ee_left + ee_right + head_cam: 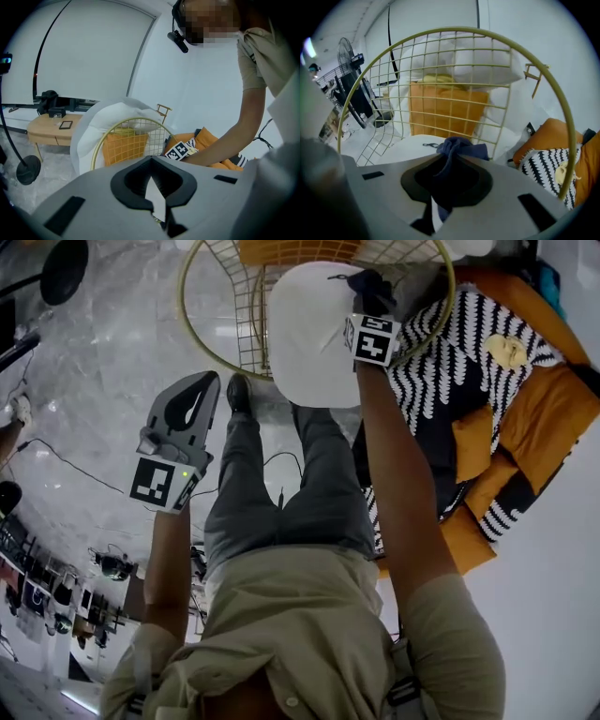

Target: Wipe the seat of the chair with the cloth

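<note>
From the head view: the right gripper [372, 298] reaches out over the white seat [300, 352] of the wire chair [199, 343]. The dark cloth [367, 282] is at its tip, on or just above the seat's far part; I cannot confirm contact. The left gripper [204, 385] hangs beside the chair, over the floor [103, 343], apart from both.

Left gripper view: left gripper [151, 161] jaws are together with nothing between them; it is idle.

Right gripper view: right gripper [452, 161] jaws are closed on the navy cloth [459, 146], which bunches up past the tips. The seat [405, 143] lies just beyond and the wire backrest [440, 61] behind.

Assessment: the cloth is light, soft and limp; it will fold and drag rather than push. I judge the mid-bunch grip adequate, provided a loose wad sits forward of the tips to meet the seat. The seat looks smooth and rigid.
</note>
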The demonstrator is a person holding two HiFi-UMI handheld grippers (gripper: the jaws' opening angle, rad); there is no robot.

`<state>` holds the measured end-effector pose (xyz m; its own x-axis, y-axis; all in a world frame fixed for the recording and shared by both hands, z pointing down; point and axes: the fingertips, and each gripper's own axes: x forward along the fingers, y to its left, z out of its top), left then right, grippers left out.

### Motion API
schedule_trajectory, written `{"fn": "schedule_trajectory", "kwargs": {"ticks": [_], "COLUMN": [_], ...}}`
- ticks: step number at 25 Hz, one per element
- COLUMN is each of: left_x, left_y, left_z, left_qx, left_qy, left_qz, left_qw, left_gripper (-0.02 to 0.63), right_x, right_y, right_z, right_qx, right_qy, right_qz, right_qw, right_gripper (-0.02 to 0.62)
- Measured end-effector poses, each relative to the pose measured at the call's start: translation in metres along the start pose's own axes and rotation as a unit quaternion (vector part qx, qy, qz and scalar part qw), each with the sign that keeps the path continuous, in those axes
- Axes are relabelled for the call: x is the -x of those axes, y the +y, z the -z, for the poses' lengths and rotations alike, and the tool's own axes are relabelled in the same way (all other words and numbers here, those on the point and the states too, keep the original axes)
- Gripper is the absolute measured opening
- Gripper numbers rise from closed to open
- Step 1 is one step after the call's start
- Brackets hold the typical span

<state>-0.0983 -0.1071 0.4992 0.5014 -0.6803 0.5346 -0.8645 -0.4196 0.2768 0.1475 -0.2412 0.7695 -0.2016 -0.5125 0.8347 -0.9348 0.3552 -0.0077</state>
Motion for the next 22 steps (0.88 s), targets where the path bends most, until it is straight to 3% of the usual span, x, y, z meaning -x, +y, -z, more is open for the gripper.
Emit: {"fn": "schedule_trajectory", "kwargs": {"ticks": [4,7,11,15,19,22], "left_x": [0.001,-0.002,-0.009,-0.019,-0.025,-0.027], "left_y": [0.007,0.007,0.003,-0.002,-0.008,-0.008], "left_z": [0.011,0.012,0.004,-0.002,-0.004,-0.003], "left_qx": [0.006,0.006,-0.002,-0.004,-0.004,-0.003], "left_qy": [0.009,0.013,0.011,0.011,0.010,0.012], "left_qz": [-0.002,0.000,0.008,0.017,0.027,0.030], "left_qw": [0.9999,0.9999,0.9999,0.9998,0.9996,0.9995], "left_gripper": [0.015,0.015,0.015,0.015,0.015,0.015], "right_x": [-0.021,-0.022,-0.010,-0.005,0.003,0.017], "right_y": [0.092,0.168,0.202,0.155,0.055,-0.016], "right_z": [0.008,0.021,0.034,0.041,0.050,0.056], "right_qx": [0.020,0.061,0.089,0.087,0.047,-0.003], "right_qy": [0.042,0.068,0.077,0.072,0.068,0.070], "right_qz": [-0.092,-0.181,-0.218,-0.182,-0.082,0.004], "right_qw": [0.995,0.979,0.969,0.977,0.993,0.998], "right_gripper": [0.051,0.052,0.051,0.052,0.052,0.052]}}
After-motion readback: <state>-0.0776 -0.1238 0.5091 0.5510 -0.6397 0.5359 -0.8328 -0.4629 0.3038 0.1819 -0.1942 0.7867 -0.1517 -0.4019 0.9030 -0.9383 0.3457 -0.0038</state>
